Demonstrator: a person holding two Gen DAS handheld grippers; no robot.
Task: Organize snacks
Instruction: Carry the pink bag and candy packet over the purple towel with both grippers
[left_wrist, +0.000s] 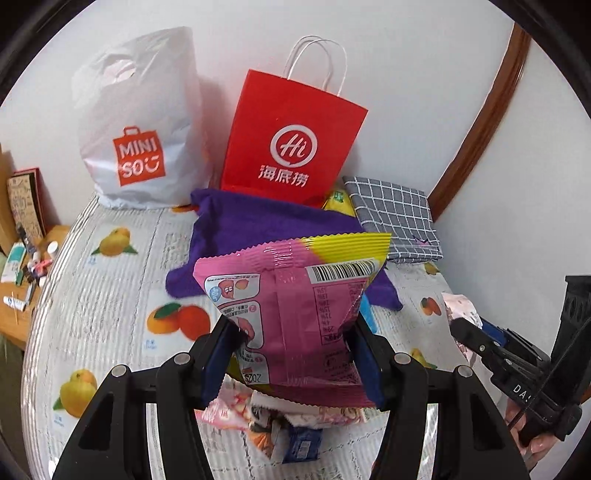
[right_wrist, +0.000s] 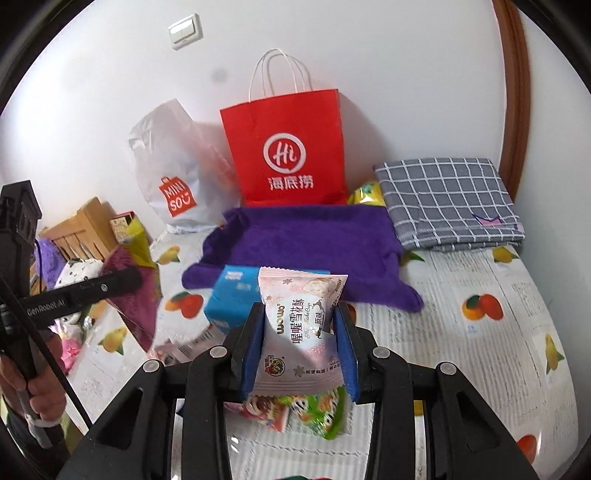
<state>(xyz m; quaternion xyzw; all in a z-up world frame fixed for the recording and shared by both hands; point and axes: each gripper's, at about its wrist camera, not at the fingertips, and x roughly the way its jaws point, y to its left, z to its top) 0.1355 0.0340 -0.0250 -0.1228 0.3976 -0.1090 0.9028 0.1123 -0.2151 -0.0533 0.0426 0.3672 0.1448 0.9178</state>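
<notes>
My left gripper (left_wrist: 291, 332) is shut on a pink and yellow snack bag (left_wrist: 295, 295), held above the table in front of a purple cloth (left_wrist: 258, 225). My right gripper (right_wrist: 300, 321) is shut on a pale pink snack packet (right_wrist: 299, 332), held above the table. The purple cloth (right_wrist: 306, 254) lies ahead of it. A blue box (right_wrist: 232, 299) sits just left of the packet. Loose small snacks lie under each gripper (left_wrist: 280, 424) (right_wrist: 295, 413). The right gripper also shows in the left wrist view (left_wrist: 480, 339), and the pink bag in the right wrist view (right_wrist: 136, 280).
A red paper bag (left_wrist: 291, 136) (right_wrist: 288, 147) and a white Miniso bag (left_wrist: 140, 118) (right_wrist: 177, 166) stand against the wall. A folded grey checked cloth (left_wrist: 399, 218) (right_wrist: 447, 203) lies right, with a yellow packet (right_wrist: 365, 194) beside it. A wooden side table (left_wrist: 22, 280) with small items stands left.
</notes>
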